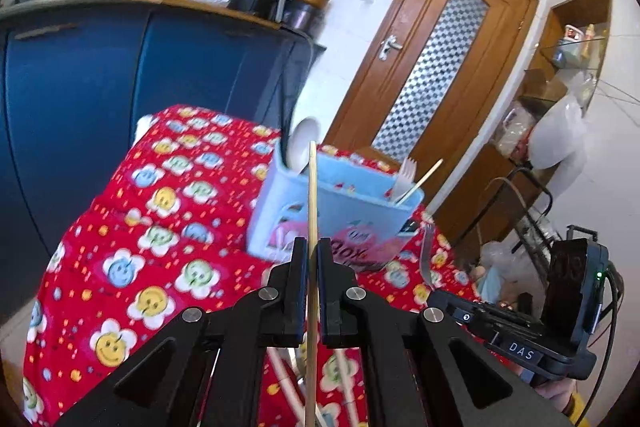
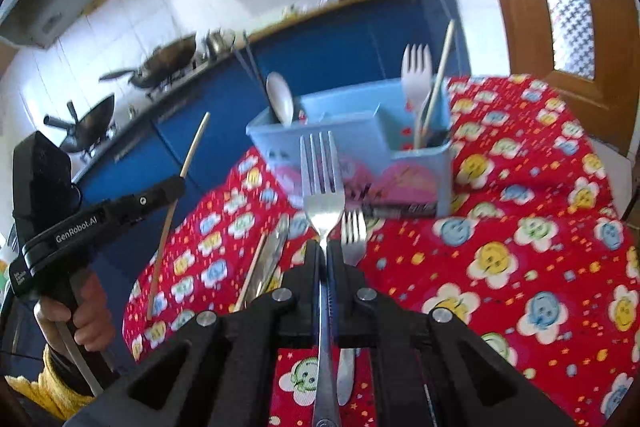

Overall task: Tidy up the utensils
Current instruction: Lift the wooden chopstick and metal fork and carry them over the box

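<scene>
Left gripper (image 1: 313,259) pinches light, snappable chopstick (image 1: 312,195) mid-shaft, right gripper (image 2: 330,259) clamps stiff, slick steel fork (image 2: 322,183) at neck, both aimed at caddy (image 2: 360,131) at 12 o'clock.

Blue cabinets (image 1: 80,99) stand at nine o'clock, a wooden door (image 1: 436,67) at two, with white tiled walls (image 2: 132,23).

The desk (image 2: 520,267), draped in red smiley-flower cloth, carries a light-blue plastic utensil caddy (image 2: 360,135) and loose steel cutlery (image 2: 354,235).
</scene>
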{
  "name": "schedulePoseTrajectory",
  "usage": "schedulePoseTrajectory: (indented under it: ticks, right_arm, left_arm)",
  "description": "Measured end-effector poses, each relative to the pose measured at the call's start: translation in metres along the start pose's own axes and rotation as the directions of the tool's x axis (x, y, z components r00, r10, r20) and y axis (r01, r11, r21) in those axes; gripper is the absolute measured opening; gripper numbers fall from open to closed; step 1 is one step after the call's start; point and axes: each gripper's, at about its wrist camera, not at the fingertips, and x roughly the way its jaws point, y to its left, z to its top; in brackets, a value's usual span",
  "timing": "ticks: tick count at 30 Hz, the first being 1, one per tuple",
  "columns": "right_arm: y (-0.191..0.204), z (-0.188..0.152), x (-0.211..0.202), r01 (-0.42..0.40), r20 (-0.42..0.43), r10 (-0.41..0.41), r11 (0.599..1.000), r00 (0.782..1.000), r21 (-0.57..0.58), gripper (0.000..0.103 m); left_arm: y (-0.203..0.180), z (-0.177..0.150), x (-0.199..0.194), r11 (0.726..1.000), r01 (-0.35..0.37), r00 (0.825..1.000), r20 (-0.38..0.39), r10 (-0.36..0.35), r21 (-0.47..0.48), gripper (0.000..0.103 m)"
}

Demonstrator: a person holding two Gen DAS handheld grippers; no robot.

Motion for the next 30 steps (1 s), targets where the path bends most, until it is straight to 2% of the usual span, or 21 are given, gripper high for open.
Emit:
schedulePoseTrajectory:
  ticks: [8,19,21,23,30]
  right_arm:
    - [0.001,0.03,-0.019,0.021,0.173,-0.02,1.0,0.985,0.0,0.005]
    - [-0.007,0.074,-0.013,0.056,0.294,-0.055,0.998,0.954,0.003,0.005]
    - [-0.01,0.08,-0.011,0.063,0.313,-0.06,0.998,0.948,0.002,0.005]
    - [-0.014,0.087,-0.006,0.077,0.334,-0.074,0.997,0.94,0.003,0.005]
    - [-0.027,0.104,0.019,0.096,0.376,-0.092,0.995,0.922,0.009,0.005]
  left_arm:
    - [-0.021,0.031,0.005,0.999,0.025,0.995,0.093,-0.028,0.03,0.004]
    - [-0.041,0.078,0.035,0.998,0.006,0.977,0.214,-0.021,0.068,0.004]
    - [-0.04,0.087,0.044,0.998,-0.007,0.97,0.245,-0.007,0.054,0.004]
    - [-0.039,0.094,0.053,0.998,-0.049,0.958,0.283,0.038,0.032,0.004]
    - [-0.041,0.098,0.088,0.989,-0.14,0.919,0.377,0.117,0.035,0.004]
